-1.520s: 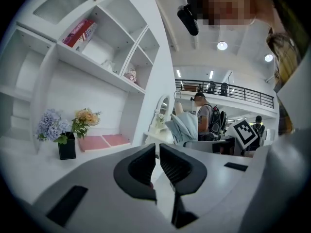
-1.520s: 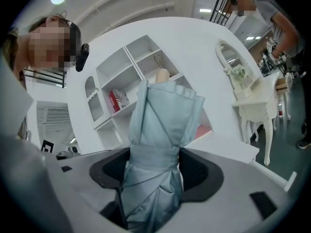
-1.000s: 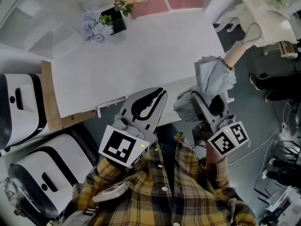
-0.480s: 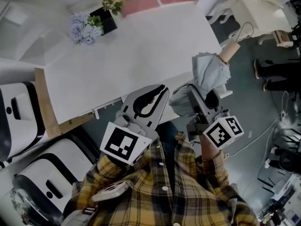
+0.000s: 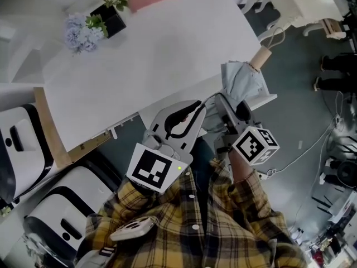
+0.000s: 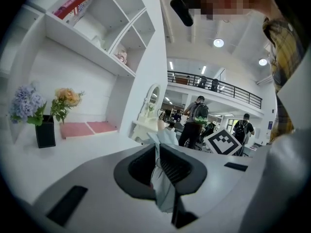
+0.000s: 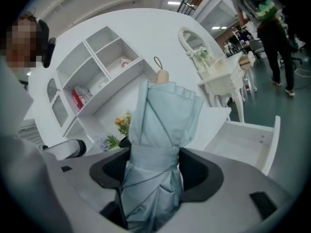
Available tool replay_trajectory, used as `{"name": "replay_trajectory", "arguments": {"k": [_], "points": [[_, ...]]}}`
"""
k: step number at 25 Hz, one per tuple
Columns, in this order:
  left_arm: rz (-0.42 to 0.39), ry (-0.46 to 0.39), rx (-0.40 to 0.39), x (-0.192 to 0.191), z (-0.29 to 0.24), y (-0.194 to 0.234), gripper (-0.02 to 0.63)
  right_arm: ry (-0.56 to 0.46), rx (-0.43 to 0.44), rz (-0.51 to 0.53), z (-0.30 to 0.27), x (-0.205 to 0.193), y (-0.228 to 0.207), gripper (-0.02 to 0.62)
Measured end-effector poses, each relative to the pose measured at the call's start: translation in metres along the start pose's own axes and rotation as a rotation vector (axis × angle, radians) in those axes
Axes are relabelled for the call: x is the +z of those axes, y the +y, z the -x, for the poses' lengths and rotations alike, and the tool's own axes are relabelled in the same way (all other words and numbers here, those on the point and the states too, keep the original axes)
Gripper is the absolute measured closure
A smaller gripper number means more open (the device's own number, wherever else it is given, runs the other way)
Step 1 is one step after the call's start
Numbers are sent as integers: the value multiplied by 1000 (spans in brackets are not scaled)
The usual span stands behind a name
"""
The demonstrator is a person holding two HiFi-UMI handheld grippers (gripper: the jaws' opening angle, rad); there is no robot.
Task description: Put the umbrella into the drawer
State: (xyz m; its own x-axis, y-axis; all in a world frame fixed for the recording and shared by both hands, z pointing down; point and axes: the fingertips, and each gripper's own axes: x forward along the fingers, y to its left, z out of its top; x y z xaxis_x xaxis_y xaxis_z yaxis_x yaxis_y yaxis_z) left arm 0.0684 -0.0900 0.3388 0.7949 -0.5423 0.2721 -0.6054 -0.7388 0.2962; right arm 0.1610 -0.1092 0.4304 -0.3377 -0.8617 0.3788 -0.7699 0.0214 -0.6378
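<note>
The folded pale-blue umbrella [image 5: 241, 81] points up and right past the white table's corner, its wooden handle [image 5: 260, 56] topmost. My right gripper [image 5: 231, 109] is shut round its strapped middle; in the right gripper view the umbrella [image 7: 158, 144] fills the gap between the jaws of the right gripper [image 7: 154, 152]. My left gripper [image 5: 195, 106] sits just left of the umbrella's lower end. In the left gripper view a fold of the umbrella [image 6: 163, 178] lies pinched between that gripper's [image 6: 156, 147] nearly closed jaws. An open white drawer [image 7: 243, 140] shows right of the umbrella.
A white table [image 5: 145, 66] carries a black vase of flowers [image 5: 83, 29] at its far left. White rounded machines [image 5: 17, 144] stand at the left. A cream dressing table [image 7: 214, 76] and cables on the floor [image 5: 312, 149] lie right. People stand far off [image 6: 197, 118].
Both grippers and the umbrella have shifted up and right towards the table's corner. The left gripper has closed in on the umbrella's lower end.
</note>
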Motion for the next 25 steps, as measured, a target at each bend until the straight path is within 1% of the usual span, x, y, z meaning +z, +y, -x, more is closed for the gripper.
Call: {"name": "replay_trajectory", "arguments": {"k": [4,7,13,18,25], "points": [[2,32,-11,-19,-5,0,563,4,-66,-93,-8,-22,-21,275],[11,44,-19,-26,-9,-4,563,8,-125,-123,-12,-34,-36,275],[-3,98,-30,-53,-16,-5,563,35,-239,-176,-16,-64,-63,275],[-3,151,-23,-76,-19,1,563,46,-292,-246,-25,-83,-71,276],[1,196,-15,-100,-19,9,563,23,-341,-412,-33,-103,-82,278]]}}
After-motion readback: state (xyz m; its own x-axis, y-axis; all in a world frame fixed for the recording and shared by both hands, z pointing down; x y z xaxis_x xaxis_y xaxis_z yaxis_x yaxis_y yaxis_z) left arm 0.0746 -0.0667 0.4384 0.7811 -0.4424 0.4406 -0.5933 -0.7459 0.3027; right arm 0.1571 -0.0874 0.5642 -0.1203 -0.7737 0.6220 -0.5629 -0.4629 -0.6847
